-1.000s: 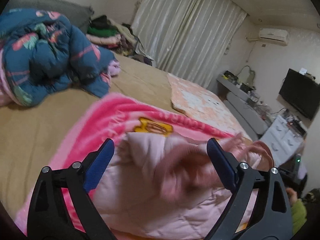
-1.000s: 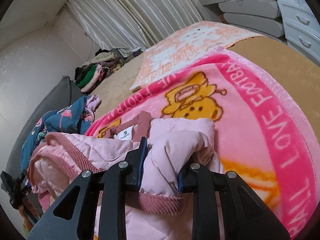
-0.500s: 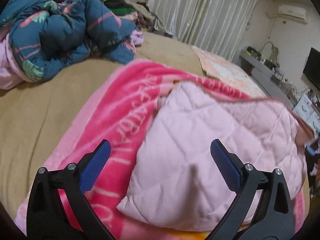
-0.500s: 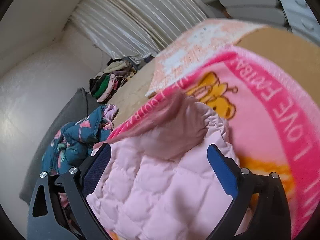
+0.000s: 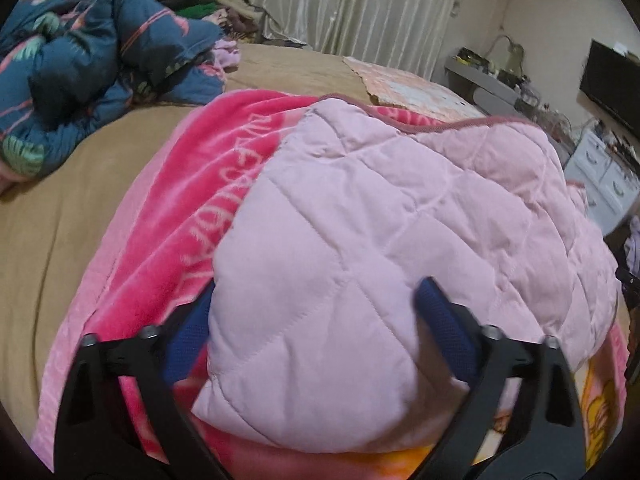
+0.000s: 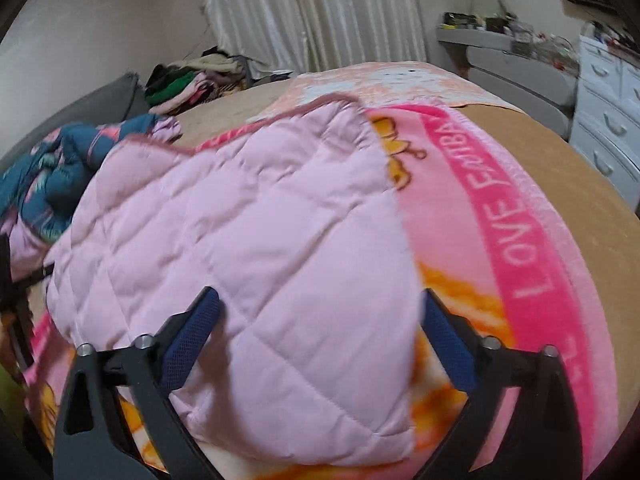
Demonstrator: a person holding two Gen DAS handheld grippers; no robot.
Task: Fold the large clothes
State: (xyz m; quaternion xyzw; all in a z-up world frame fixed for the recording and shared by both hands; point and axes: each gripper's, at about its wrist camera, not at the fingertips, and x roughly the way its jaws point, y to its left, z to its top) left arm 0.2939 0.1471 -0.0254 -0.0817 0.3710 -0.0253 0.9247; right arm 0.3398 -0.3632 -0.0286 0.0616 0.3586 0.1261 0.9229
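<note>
A pale pink quilted jacket (image 5: 384, 216) lies folded flat on a bright pink cartoon blanket (image 5: 200, 216) spread over the bed. It also shows in the right wrist view (image 6: 248, 232), on the same blanket (image 6: 532, 248). My left gripper (image 5: 316, 320) is open, its blue-padded jaws straddling the jacket's near left corner. My right gripper (image 6: 316, 320) is open, its jaws straddling the jacket's near right corner. Neither grips the cloth.
A dark blue flowered duvet (image 5: 92, 64) is bunched at the bed's far left. A heap of clothes (image 6: 192, 80) lies by the curtains. A peach blanket (image 5: 412, 88) lies beyond the jacket. White drawers (image 6: 604, 112) and a TV (image 5: 612, 80) stand to the right.
My right gripper let go of the jacket and opened. The jacket, bunched up a second ago, now lies flat. Both grippers have dropped down to its near edge.
</note>
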